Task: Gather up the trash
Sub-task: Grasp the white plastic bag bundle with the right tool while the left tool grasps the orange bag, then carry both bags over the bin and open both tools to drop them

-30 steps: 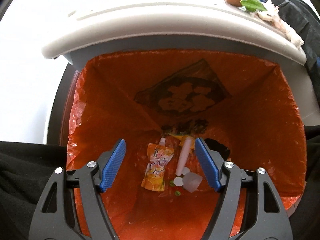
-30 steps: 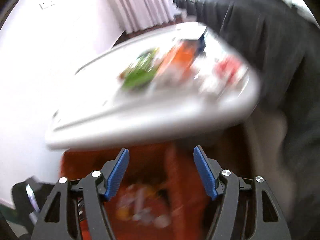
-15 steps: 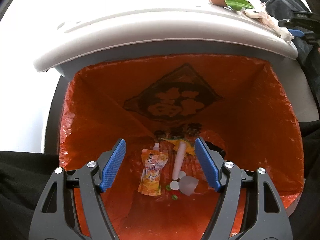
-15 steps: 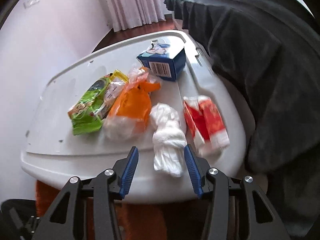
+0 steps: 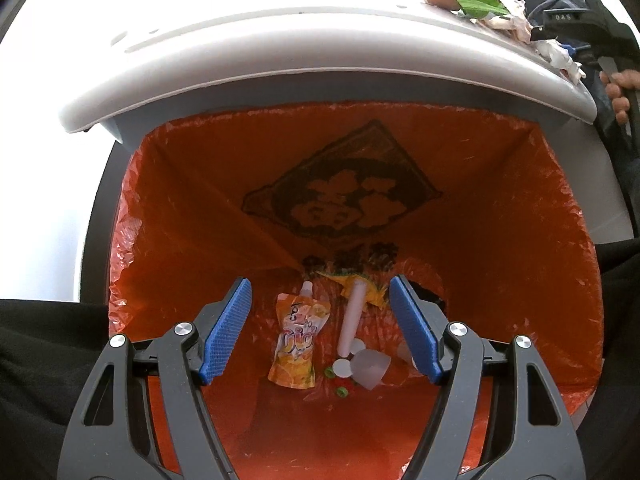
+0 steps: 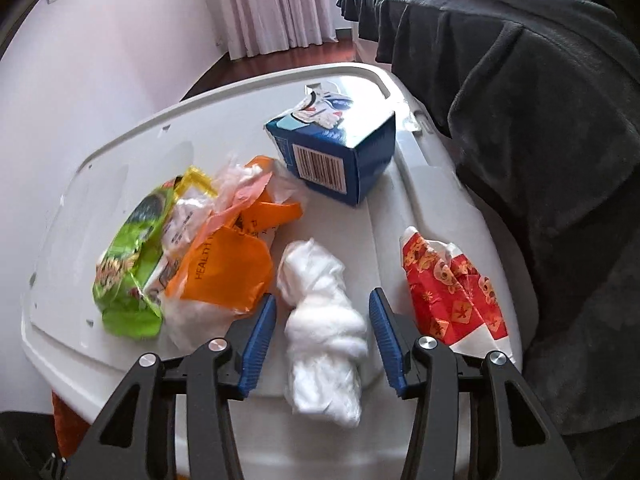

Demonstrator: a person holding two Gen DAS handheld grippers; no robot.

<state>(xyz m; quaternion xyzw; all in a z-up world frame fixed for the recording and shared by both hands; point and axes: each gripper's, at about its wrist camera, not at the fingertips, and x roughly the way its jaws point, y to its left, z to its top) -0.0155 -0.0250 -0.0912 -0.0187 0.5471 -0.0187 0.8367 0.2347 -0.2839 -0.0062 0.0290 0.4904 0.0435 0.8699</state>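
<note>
My left gripper (image 5: 320, 328) is open and empty above a bin lined with an orange bag (image 5: 200, 208). An orange juice pouch (image 5: 298, 340), a white tube (image 5: 352, 316) and small scraps lie at the bottom. My right gripper (image 6: 322, 332) is open over the white lid (image 6: 120, 152), its fingers either side of a white crumpled wad (image 6: 324, 320) without touching it. On the lid also lie a green snack bag (image 6: 128, 264), an orange plastic bag (image 6: 224, 264), a blue box (image 6: 336, 156) and a red patterned wrapper (image 6: 452, 292).
The white lid (image 5: 280, 40) overhangs the bin's far side, with trash and the right gripper (image 5: 576, 28) at its right end. Dark fabric (image 6: 540, 120) drapes to the right of the lid. A white wall and curtains stand behind.
My right gripper has swung from the bin up to the lid and closed in around the white wad, its jaws narrowing. The left gripper stays open over the bin.
</note>
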